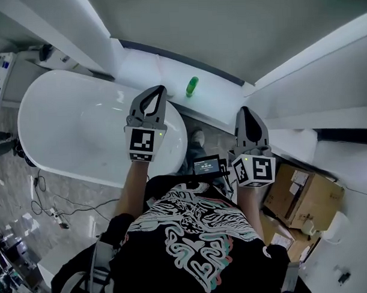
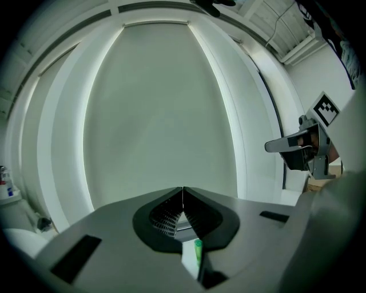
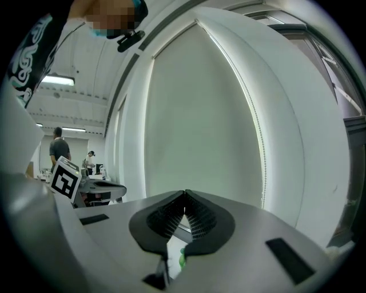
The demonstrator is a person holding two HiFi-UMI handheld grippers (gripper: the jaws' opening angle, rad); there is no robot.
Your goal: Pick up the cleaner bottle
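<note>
Currently, we hold the left hand-held gripper (image 1: 161,89) over the far rim of the white oval bathtub (image 1: 34,97). Its jaws are clenched tip to tip, and nothing sits between them. We hold the right hand-held gripper (image 1: 243,109) beside the tub, likewise clenched and empty. The small green plastic cleaner bottle (image 1: 192,86) sits on the white ledge (image 1: 141,65) behind the bathtub. In the head view it lies between the two gripper tips, nearer the left one, and touches neither. Each gripper view shows the bottle as a green sliver below the closed jaw tips.
</note>
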